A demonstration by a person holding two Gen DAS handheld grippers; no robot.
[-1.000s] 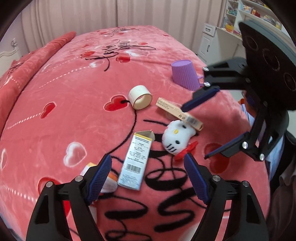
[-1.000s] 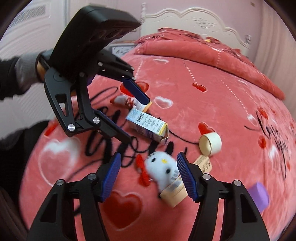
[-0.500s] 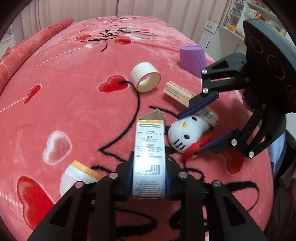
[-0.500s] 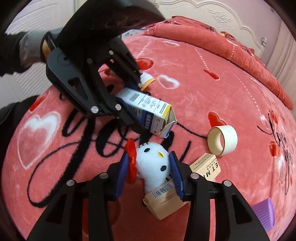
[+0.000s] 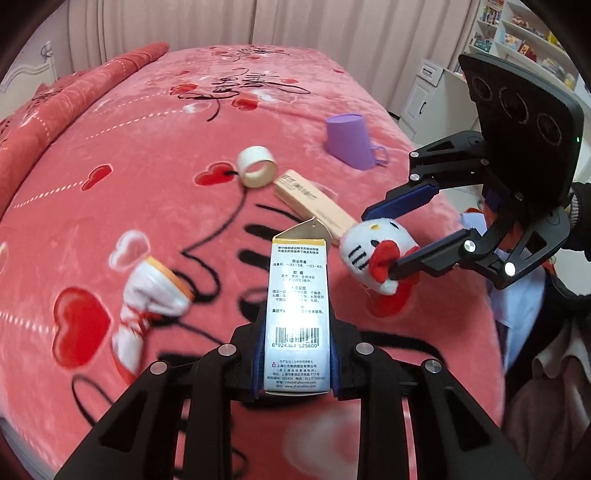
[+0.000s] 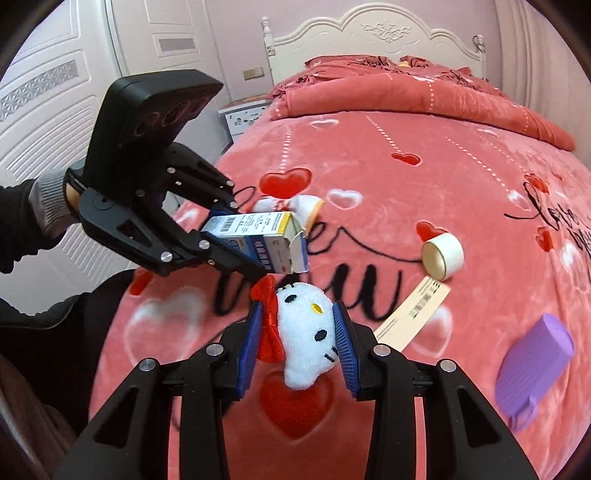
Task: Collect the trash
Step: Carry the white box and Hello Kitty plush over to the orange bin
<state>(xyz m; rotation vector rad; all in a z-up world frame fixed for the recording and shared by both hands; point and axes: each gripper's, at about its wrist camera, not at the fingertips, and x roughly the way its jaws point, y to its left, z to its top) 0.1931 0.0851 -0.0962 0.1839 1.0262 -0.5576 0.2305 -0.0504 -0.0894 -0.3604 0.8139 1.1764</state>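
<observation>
My left gripper (image 5: pixel 297 350) is shut on a white and blue medicine box (image 5: pixel 298 314) with an open flap and holds it above the pink bed; it also shows in the right wrist view (image 6: pixel 258 242). My right gripper (image 6: pixel 299 339) is shut on a white cat plush with a red bow (image 6: pixel 301 332), lifted off the blanket; the plush also shows in the left wrist view (image 5: pixel 376 254). A long beige box (image 5: pixel 314 206) and a roll of tape (image 5: pixel 256 171) lie on the blanket beyond.
A purple cup (image 5: pixel 349 142) lies near the bed's right edge. A small white sock with an orange cuff (image 5: pixel 151 299) lies at the left. A folded red quilt (image 6: pixel 406 99) and white headboard (image 6: pixel 373 33) are at the bed's far end. Shelves (image 5: pixel 517 40) stand beside the bed.
Both grippers closed, the left on the medicine box and the right on the cat plush, and both have lifted their objects off the blanket.
</observation>
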